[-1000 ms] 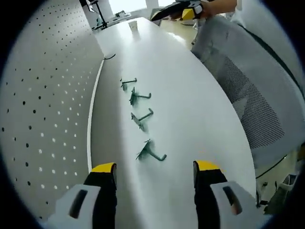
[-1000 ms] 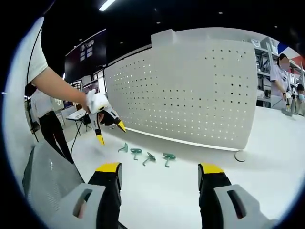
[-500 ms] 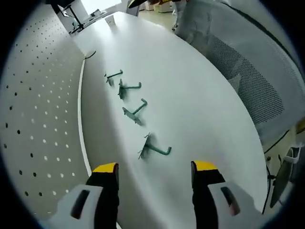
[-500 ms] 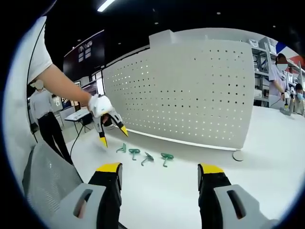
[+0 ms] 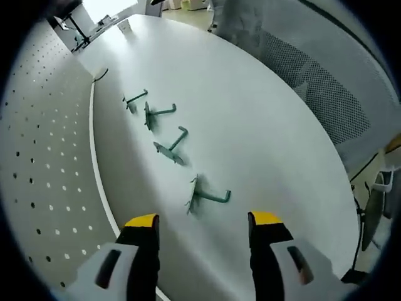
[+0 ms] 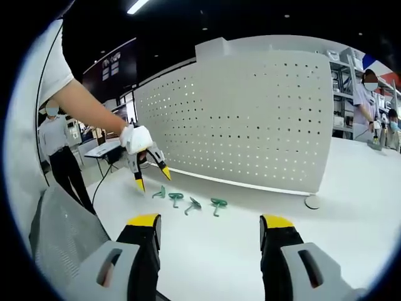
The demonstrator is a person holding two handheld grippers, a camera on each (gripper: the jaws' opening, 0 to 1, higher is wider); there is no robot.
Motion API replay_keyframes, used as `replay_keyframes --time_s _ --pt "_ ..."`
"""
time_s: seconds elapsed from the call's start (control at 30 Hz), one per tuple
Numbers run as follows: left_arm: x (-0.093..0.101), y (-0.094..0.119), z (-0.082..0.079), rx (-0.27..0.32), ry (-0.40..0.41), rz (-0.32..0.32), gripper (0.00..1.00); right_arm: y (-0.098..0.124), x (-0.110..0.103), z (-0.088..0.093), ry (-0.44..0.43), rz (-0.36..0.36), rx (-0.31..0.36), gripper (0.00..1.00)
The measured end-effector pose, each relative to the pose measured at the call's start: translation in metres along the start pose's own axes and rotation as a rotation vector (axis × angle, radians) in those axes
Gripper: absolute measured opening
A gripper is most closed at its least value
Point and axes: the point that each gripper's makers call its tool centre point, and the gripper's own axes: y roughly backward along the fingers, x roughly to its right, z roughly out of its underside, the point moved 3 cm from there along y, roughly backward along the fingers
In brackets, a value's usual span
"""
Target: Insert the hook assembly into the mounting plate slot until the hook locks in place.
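- Left gripper view: the left gripper [image 5: 203,221] hangs wide open and empty above the white table [image 5: 263,132]. The nearest hook [image 5: 205,194] lies just ahead between its jaws, three more hooks [image 5: 156,119] trail beyond, and the pegboard [image 5: 44,157] flanks its left.
- Right gripper view: the right gripper [image 6: 207,221] is spread wide, holding nothing. The hook row [image 6: 188,202] lies well ahead before the upright pegboard, with a mesh chair [image 6: 66,232] near its left jaw.

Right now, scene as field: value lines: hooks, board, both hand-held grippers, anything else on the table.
hooks: four green hooks in a row, loose on the white table
pegboard: white pegboard upright behind the row, no hook mounted
left hand-held gripper: open, empty, above the nearest hook
right hand-held gripper: open, empty, back from the hooks
other: small round disc on the table by the pegboard's end
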Motion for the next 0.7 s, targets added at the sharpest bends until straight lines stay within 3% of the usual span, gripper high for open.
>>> replay_keyframes --time_s 0.5,0.7 --pt "0.006 -0.018 -0.004 -0.067 -0.162 0.092 0.53 0.003 0.003 0.001 -0.007 0.010 0.005 0.62" --pt "0.007 -0.016 -0.003 -0.059 -0.152 0.117 0.50 0.004 0.004 0.003 -0.012 0.016 0.003 0.62"
